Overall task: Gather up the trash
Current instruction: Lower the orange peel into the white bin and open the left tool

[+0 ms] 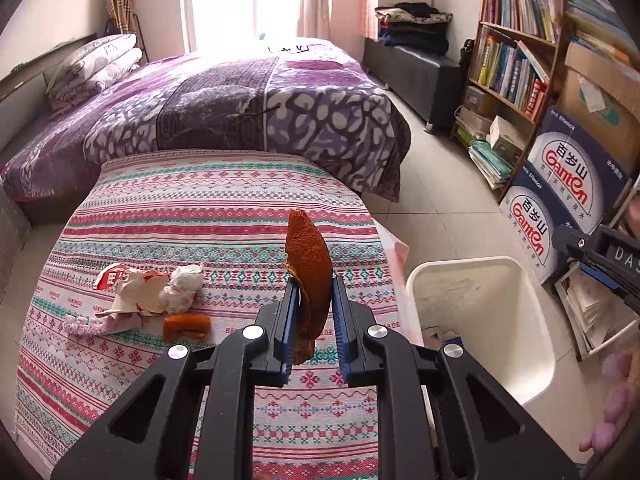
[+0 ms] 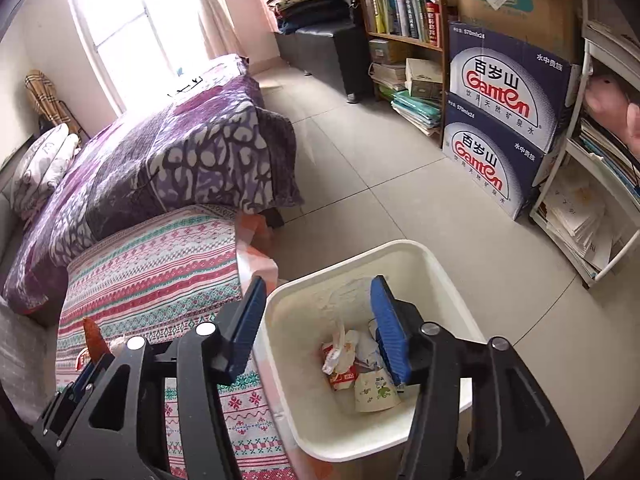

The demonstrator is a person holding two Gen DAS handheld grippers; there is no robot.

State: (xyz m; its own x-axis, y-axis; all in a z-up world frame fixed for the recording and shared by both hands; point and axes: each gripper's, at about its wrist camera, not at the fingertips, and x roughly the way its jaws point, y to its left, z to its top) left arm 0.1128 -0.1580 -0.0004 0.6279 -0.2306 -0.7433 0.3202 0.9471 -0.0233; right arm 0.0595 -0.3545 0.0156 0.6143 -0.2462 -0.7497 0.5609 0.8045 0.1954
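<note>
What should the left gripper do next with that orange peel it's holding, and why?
Probably carry it right, over the white bin, then open. The left gripper is shut on the orange peel above the striped cloth, not the bin. The right gripper hangs open and empty over the bin, so mind it.

1. Daylight pours through the window; its panes are blown out to white in both views.
2. Glare washes the far end of the bed; nearer surfaces are evenly lit with soft shadows.
3. Fisheye bending curves the bookshelf; the corners go black.
4. Focus is sharp centrally; the edges blur slightly.
</note>
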